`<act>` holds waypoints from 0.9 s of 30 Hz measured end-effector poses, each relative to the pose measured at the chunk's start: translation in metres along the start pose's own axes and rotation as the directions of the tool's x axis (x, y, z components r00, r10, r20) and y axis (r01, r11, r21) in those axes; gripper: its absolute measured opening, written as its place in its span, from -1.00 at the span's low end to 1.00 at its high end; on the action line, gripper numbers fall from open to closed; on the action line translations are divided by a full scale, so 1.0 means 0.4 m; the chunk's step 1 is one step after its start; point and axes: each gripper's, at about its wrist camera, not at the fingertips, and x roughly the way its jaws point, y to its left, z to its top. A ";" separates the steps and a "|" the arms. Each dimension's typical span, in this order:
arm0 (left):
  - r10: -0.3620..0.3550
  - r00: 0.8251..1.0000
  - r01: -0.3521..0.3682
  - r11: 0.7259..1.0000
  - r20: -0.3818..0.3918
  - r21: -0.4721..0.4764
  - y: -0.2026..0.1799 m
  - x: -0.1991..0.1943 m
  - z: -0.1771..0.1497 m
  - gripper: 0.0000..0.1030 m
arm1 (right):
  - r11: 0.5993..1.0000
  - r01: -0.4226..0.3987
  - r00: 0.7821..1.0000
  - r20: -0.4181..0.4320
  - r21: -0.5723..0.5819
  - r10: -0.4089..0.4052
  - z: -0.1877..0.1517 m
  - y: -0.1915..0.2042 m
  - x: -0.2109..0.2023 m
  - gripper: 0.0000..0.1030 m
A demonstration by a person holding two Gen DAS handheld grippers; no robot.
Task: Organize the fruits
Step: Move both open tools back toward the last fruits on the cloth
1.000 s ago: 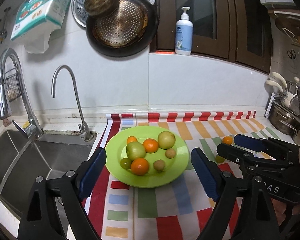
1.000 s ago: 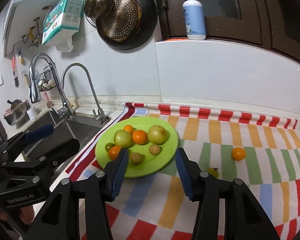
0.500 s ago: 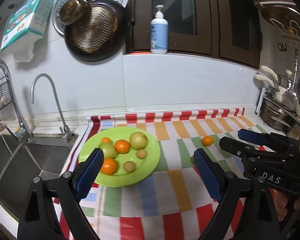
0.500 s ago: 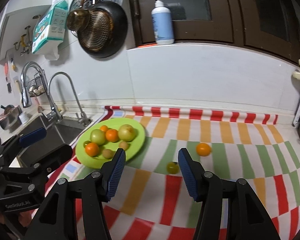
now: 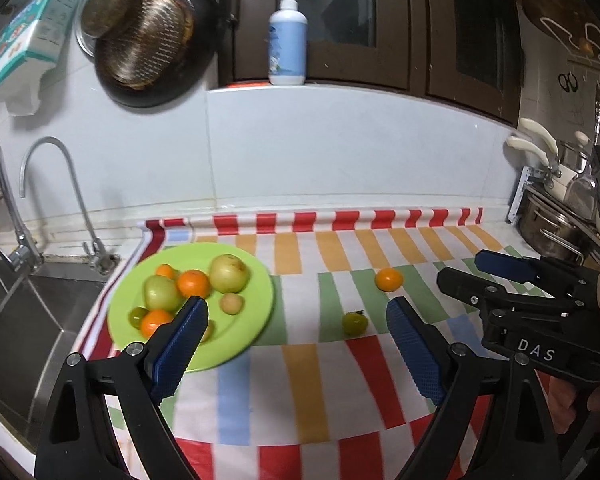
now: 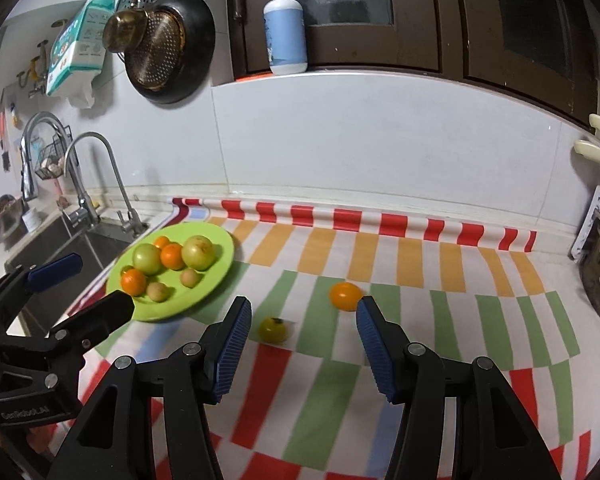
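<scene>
A lime-green plate (image 5: 256,320) (image 6: 220,276) on the striped cloth holds several fruits: green ones, oranges and small brownish ones. To its right on the cloth lie a loose orange (image 5: 389,279) (image 6: 345,296) and a small yellow-green tomato (image 5: 355,323) (image 6: 273,330). My left gripper (image 5: 296,312) is open and empty, its left finger over the plate's near edge, the tomato just ahead between its fingers. My right gripper (image 6: 303,308) is open and empty, short of the tomato, with the orange by its right fingertip. Each gripper also shows in the other's view, at the edge.
A steel sink (image 5: 28,320) with two taps lies left of the plate. Steel pots (image 5: 552,228) stand at the counter's right end. A pan hangs on the tiled wall, and a pump bottle (image 5: 287,36) stands on the ledge above. The striped cloth (image 6: 420,320) covers the counter.
Both grippers have moved right along the counter, from facing the plate to facing the loose orange and tomato. The right jaws stand a little wider than at first.
</scene>
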 end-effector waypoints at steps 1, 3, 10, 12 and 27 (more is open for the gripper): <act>-0.007 1.000 0.007 1.000 -0.007 -0.001 -0.010 0.010 0.000 0.78 | 1.000 -0.004 1.000 -0.010 -0.003 0.004 -0.001 -0.011 0.008 0.08; -0.024 0.999 0.024 1.000 -0.022 -0.001 -0.029 0.033 -0.003 0.78 | 1.000 -0.007 1.000 -0.023 -0.011 0.007 -0.005 -0.027 0.020 0.08; -0.059 0.994 0.061 0.998 -0.090 0.017 -0.074 0.125 -0.015 0.65 | 0.999 -0.017 0.997 -0.070 -0.042 0.014 -0.012 -0.079 0.086 0.08; -0.067 0.991 0.069 0.998 -0.115 0.012 -0.078 0.153 -0.019 0.59 | 0.999 -0.024 0.996 -0.087 -0.042 0.021 -0.014 -0.092 0.111 0.08; -0.086 0.959 0.102 0.994 -0.269 0.048 -0.106 0.332 -0.055 0.25 | 0.994 -0.049 0.977 -0.213 -0.099 0.027 -0.029 -0.117 0.294 0.08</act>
